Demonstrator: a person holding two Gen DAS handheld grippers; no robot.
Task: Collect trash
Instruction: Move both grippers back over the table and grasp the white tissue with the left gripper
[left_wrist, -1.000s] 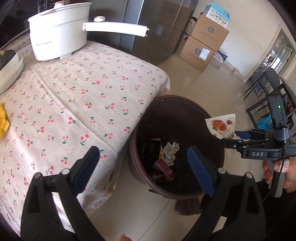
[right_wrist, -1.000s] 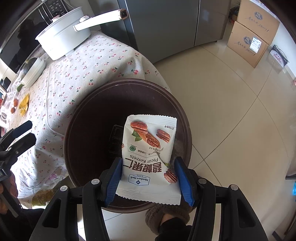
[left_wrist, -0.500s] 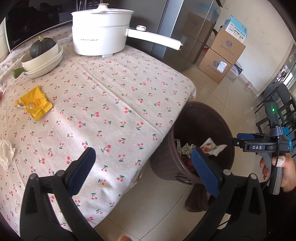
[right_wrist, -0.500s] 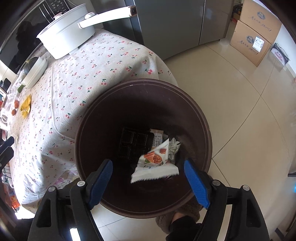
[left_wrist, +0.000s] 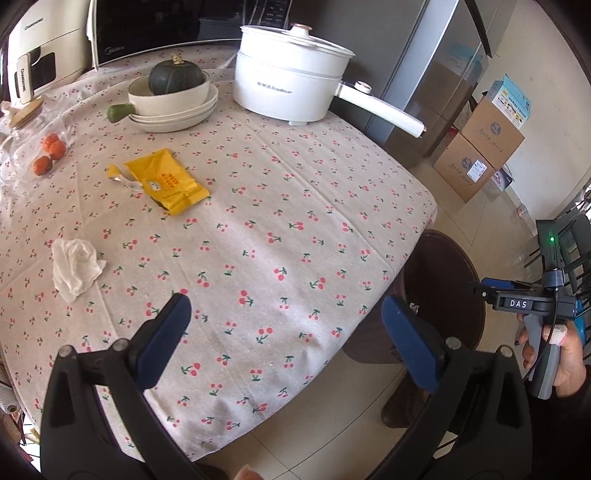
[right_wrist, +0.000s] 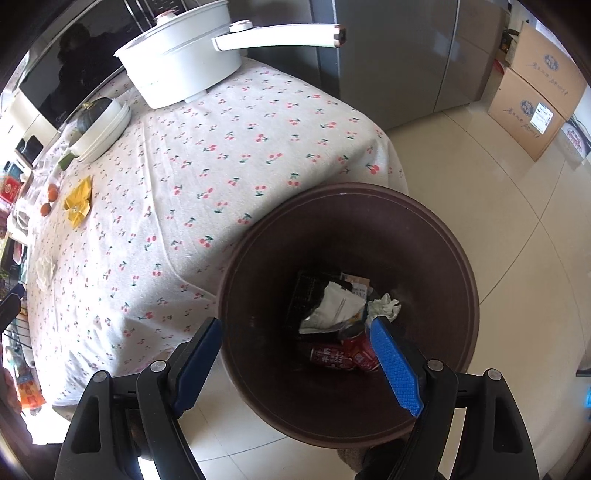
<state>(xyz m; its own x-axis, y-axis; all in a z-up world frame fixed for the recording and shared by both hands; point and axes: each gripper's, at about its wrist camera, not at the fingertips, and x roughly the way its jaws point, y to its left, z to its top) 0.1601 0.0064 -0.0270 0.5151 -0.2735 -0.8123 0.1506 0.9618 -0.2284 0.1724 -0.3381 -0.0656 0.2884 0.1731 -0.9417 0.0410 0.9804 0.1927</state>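
Trash bin (right_wrist: 347, 314), dark brown, sits on the floor at the table corner, just beside the hanging cherry-print tablecloth (left_wrist: 280, 221). Pecan snack packet (right_wrist: 334, 306), pinched in the right gripper (right_wrist: 295, 354) a second ago, now lies white side up in the bin on top of a red can (right_wrist: 343, 356) and a crumpled tissue (right_wrist: 384, 306). Right gripper hangs over the bin, blue pads spread wide, nothing between them, so that drop is done. Left gripper (left_wrist: 284, 332) has swung off the bin and now faces across the table; jaws wide apart, empty. Trash left on the cloth: yellow wrapper (left_wrist: 166, 181) mid-table, torn open, and a white crumpled napkin (left_wrist: 75, 267) nearer the left gripper, well apart from each other. Neither is touched yet. White electric pot (left_wrist: 291, 88), bowls with squash (left_wrist: 173, 92) and oranges (left_wrist: 48, 155) at the back look like non-trash. Likely next: left gripper goes for the napkin or wrapper.
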